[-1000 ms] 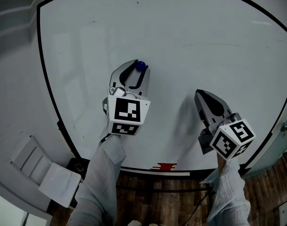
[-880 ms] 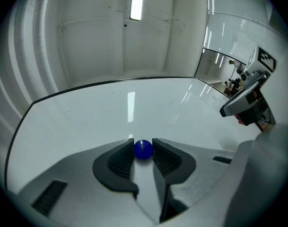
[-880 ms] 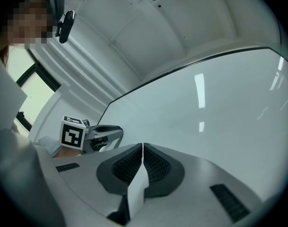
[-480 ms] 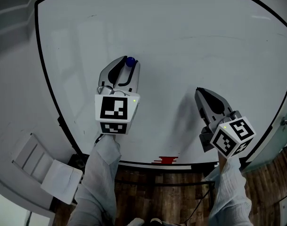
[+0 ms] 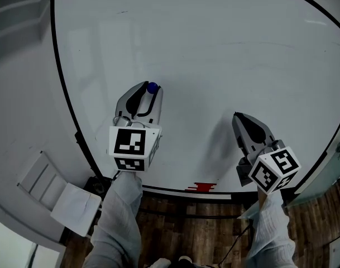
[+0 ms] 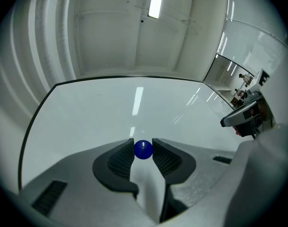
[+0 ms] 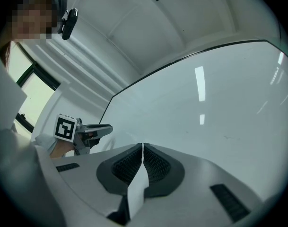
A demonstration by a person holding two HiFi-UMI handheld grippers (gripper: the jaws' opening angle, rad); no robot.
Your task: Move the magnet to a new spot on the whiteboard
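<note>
A small round blue magnet sits pinched between the tips of my left gripper, over the lower left part of the whiteboard. In the left gripper view both ribbed pads press on the blue magnet, so my left gripper is shut on it. Whether the magnet touches the board I cannot tell. My right gripper hangs at the board's lower right with nothing in it. Its jaws meet in the right gripper view, where my right gripper is shut.
The whiteboard has a black frame, and a red mark lies on its bottom edge. A white stepped object stands at lower left beside the board. Wooden floor shows below. The left gripper's marker cube appears in the right gripper view.
My left gripper has carried the blue magnet leftward and lower over the board. The right gripper has sunk slightly.
</note>
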